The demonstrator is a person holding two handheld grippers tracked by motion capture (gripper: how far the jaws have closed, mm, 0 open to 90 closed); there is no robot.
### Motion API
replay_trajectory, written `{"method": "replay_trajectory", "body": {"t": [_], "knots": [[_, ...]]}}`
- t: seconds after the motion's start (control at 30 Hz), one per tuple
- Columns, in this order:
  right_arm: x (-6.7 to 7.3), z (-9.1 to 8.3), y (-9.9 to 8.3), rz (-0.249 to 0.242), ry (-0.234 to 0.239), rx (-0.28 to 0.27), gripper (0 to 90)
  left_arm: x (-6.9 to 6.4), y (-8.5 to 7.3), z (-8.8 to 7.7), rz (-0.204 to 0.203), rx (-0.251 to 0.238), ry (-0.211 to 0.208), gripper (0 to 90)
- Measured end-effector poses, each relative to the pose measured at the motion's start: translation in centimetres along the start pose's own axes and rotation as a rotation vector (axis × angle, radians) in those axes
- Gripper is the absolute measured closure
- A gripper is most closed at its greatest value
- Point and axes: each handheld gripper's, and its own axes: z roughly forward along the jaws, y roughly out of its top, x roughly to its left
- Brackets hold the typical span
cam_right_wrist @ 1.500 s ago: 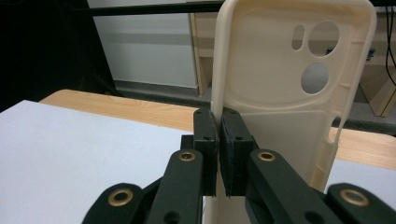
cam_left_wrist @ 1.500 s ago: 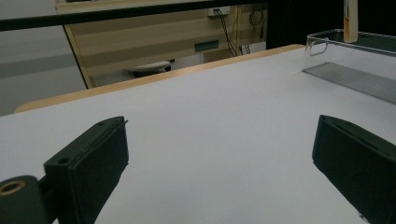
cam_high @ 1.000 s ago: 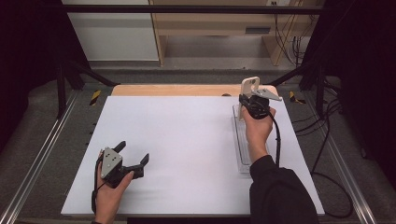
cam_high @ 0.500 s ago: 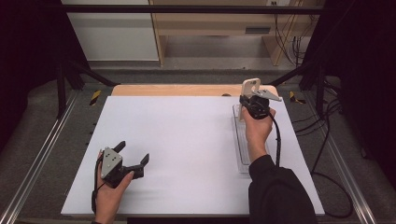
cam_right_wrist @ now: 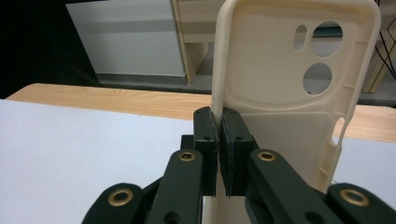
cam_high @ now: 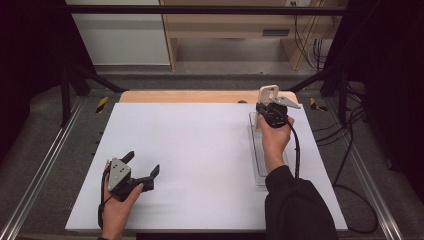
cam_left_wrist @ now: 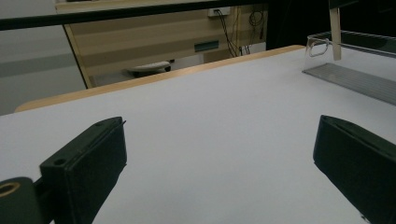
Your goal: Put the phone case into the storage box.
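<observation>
A cream phone case with camera cut-outs stands upright, and my right gripper is shut on its left edge. In the high view the right gripper holds the phone case above the far end of a clear plastic tray at the right of the white board. My left gripper rests low at the board's front left, open, with nothing between its fingers. From the left gripper view the clear tray lies far off to the right.
The white board lies on a wooden tabletop with metal rails along both sides. Cables trail over the grey floor at the right. A wooden shelf stands beyond the table.
</observation>
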Motion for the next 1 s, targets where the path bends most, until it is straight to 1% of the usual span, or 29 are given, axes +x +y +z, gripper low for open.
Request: {"method": "replay_trajectory", "body": {"t": [0.17,0.47,1.0], "knots": [[-0.03,0.07,-0.07,-0.005,-0.001,0.002,86.3,-0.01,0.00,0.01,0.000,0.000,0.000,2.6],[-0.08,0.19,-0.14,0.001,0.005,0.003,86.3,-0.02,-0.01,0.03,0.001,0.001,-0.003,2.6],[-0.19,0.49,-0.36,0.008,0.000,0.011,86.3,-0.03,0.01,0.02,0.001,0.000,-0.003,2.6]]}}
